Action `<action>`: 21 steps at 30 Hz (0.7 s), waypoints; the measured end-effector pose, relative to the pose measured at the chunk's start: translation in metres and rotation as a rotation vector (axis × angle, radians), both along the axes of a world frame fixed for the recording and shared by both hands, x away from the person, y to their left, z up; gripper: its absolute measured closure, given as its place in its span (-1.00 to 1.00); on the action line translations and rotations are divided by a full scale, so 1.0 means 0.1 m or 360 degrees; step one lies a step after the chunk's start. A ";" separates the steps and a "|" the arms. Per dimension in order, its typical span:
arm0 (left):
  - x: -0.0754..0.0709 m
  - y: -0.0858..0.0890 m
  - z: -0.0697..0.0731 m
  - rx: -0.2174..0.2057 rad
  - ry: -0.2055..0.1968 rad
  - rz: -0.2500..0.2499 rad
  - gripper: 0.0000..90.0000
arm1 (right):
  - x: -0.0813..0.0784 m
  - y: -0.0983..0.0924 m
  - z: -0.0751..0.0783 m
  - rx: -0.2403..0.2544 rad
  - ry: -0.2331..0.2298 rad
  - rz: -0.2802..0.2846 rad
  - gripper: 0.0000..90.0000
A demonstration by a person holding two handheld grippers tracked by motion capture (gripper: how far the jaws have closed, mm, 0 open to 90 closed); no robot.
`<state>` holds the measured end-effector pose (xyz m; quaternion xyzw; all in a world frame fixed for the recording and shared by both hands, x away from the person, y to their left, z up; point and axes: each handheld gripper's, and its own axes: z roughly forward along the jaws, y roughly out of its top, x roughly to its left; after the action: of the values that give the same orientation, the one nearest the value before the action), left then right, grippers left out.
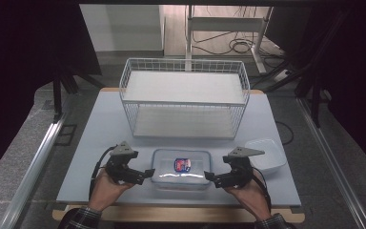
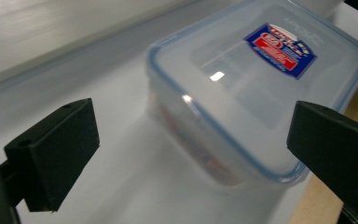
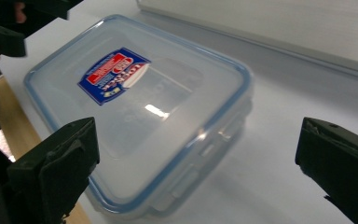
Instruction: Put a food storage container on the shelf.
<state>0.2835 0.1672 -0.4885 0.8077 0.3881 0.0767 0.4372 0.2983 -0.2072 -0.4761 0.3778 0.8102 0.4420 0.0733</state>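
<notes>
A clear plastic container (image 1: 181, 168) with a blue-sealed lid and a red and blue label lies at the front middle of the table. My left gripper (image 1: 148, 174) sits just off its left end, jaws wide apart and pointing at it. My right gripper (image 1: 208, 177) mirrors this at the right end, also open. In the left gripper view the container (image 2: 242, 79) lies ahead of the open left gripper (image 2: 196, 140), nothing touching the pads. In the right gripper view the container (image 3: 135, 102) lies ahead of the open right gripper (image 3: 198, 156), its corner between the jaws, untouched.
A white wire basket (image 1: 183, 61) with two levels stands at the back middle of the grey table (image 1: 105, 143). A second clear tub (image 1: 267, 153) rests to the right of the right gripper. The table's wooden front edge (image 1: 171, 213) runs just behind my hands.
</notes>
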 end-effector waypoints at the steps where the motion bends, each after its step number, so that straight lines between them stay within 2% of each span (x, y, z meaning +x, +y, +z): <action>1: 0.04 -0.07 -0.02 -0.0006 0.0040 -0.0034 -0.97 | 0.02 0.04 0.00 -0.0012 0.0035 0.0016 -1.00; 2: 0.04 -0.07 -0.02 -0.0006 0.0040 -0.0034 -0.98 | 0.02 0.04 0.00 -0.0012 0.0035 0.0016 -1.00; 3: 0.11 -0.16 -0.07 0.0010 0.0083 -0.0069 -0.98 | 0.04 0.07 -0.02 -0.0005 0.0086 0.0038 -0.98; 4: 0.11 -0.16 -0.07 0.0010 0.0083 -0.0069 -0.98 | 0.04 0.07 -0.02 -0.0005 0.0086 0.0038 -0.98; 5: 0.16 -0.21 -0.11 0.0020 0.0113 -0.0095 -0.98 | 0.08 0.09 -0.05 -0.0002 0.0138 0.0066 -0.98; 6: 0.16 -0.21 -0.11 0.0020 0.0113 -0.0095 -1.00 | 0.09 0.11 -0.07 -0.0001 0.0158 0.0077 -0.98; 7: 0.22 -0.24 -0.17 -0.0057 0.0185 -0.0138 -1.00 | 0.12 0.12 -0.09 -0.0003 0.0185 0.0095 -0.98; 8: 0.22 -0.24 -0.17 -0.0057 0.0185 -0.0138 -1.00 | 0.12 0.12 -0.09 -0.0003 0.0185 0.0095 -0.98; 9: 0.25 -0.25 -0.21 -0.0121 0.0235 -0.0164 -1.00 | 0.14 0.13 -0.12 -0.0006 0.0207 0.0106 -0.98; 11: 0.28 -0.25 -0.27 -0.0190 0.0316 -0.0208 -1.00 | 0.19 0.18 -0.19 -0.0007 0.0284 0.0140 -0.98; 12: 0.28 -0.25 -0.27 -0.0190 0.0316 -0.0208 -1.00 | 0.21 0.19 -0.21 0.0013 0.0308 0.0148 -0.98; 13: 0.29 -0.23 -0.32 -0.0242 0.0369 -0.0211 -1.00 | 0.23 0.21 -0.23 0.0048 0.0356 0.0166 -0.98; 14: 0.30 -0.22 -0.33 -0.0260 0.0409 -0.0223 -1.00 | 0.24 0.22 -0.24 0.0056 0.0374 0.0167 -1.00; 16: 0.28 -0.21 -0.34 -0.0262 0.0451 -0.0233 -1.00 | 0.26 0.22 -0.25 0.0069 0.0420 0.0151 -0.98; 18: 0.24 -0.22 -0.30 -0.0225 0.0452 -0.0227 -1.00 | 0.26 0.20 -0.24 0.0078 0.0454 0.0141 -0.91; 21: 0.18 -0.18 -0.25 -0.0198 0.0436 -0.0223 -0.84 | 0.23 0.15 -0.21 0.0090 0.0515 0.0135 -0.73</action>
<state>0.3014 0.1488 -0.5135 0.8071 0.3909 -0.0889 0.4336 0.3208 -0.1925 -0.4975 0.4114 0.8139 0.4008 -0.0876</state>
